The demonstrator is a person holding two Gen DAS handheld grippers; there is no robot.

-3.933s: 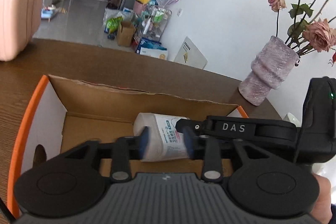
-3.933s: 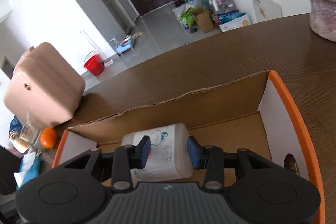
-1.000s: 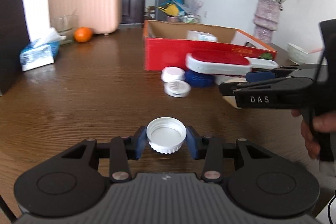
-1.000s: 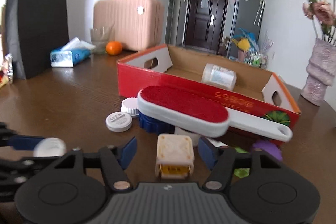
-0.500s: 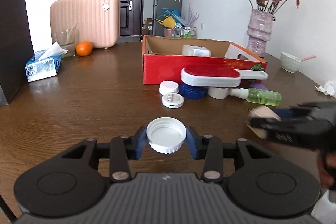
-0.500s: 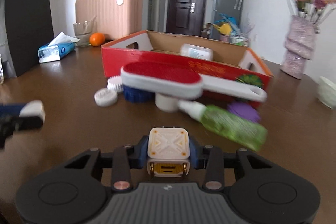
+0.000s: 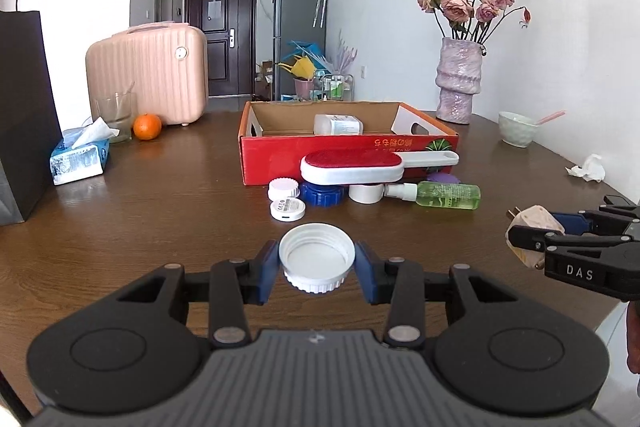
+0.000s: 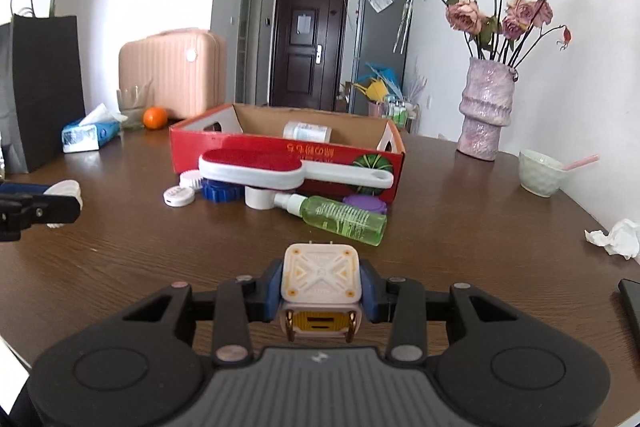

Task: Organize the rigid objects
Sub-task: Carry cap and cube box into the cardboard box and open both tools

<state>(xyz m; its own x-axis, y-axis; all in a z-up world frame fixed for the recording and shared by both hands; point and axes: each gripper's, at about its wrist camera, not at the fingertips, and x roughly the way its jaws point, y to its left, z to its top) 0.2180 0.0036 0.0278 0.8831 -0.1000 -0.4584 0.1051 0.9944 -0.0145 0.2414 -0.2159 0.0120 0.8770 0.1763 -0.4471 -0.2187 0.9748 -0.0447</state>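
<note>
Right gripper: jaws just closed onto plug adapter, now lifted clear of table.
Left gripper: clamped on white cap.
Both loads likely bound for red box.

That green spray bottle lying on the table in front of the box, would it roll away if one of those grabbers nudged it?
Probably. The green spray bottle looks round and lies on its side on the bare table, so a sideways push could roll it. Its nozzle points toward a white cap, which may stop it that way. It seems full of liquid, so likely heavy for its size, and smooth plastic may slip.
</note>
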